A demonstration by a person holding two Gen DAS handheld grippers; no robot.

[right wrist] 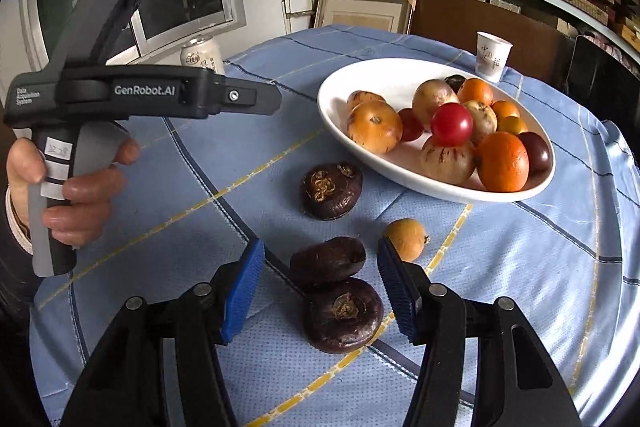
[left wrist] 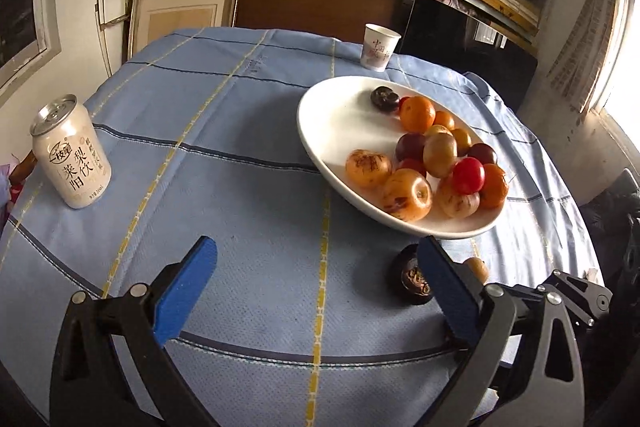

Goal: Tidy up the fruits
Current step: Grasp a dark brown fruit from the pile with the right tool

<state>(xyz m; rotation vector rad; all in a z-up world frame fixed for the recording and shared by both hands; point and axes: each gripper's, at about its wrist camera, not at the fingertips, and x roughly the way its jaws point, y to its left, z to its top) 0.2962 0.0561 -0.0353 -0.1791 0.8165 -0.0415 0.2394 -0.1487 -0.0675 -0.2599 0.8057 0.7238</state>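
A white plate (left wrist: pixel 336 115) holds several fruits: oranges, red tomatoes, dark plums and yellow-brown fruits; it also shows in the right wrist view (right wrist: pixel 360 79). My left gripper (left wrist: pixel 318 259) is open and empty over bare cloth, with a dark water chestnut (left wrist: pixel 412 281) just behind its right finger. My right gripper (right wrist: pixel 320 267) is open, its fingers on either side of two dark water chestnuts (right wrist: pixel 328 261) (right wrist: pixel 342 313) lying on the cloth. A third water chestnut (right wrist: pixel 331 190) and a small orange loquat (right wrist: pixel 406 238) lie nearby.
A blue checked tablecloth (left wrist: pixel 240 147) covers the round table. A white drink can (left wrist: pixel 72 151) stands at the left, a paper cup (left wrist: pixel 379 47) behind the plate. The left hand-held gripper body (right wrist: pixel 140 95) is at the left in the right wrist view. Shelves stand behind.
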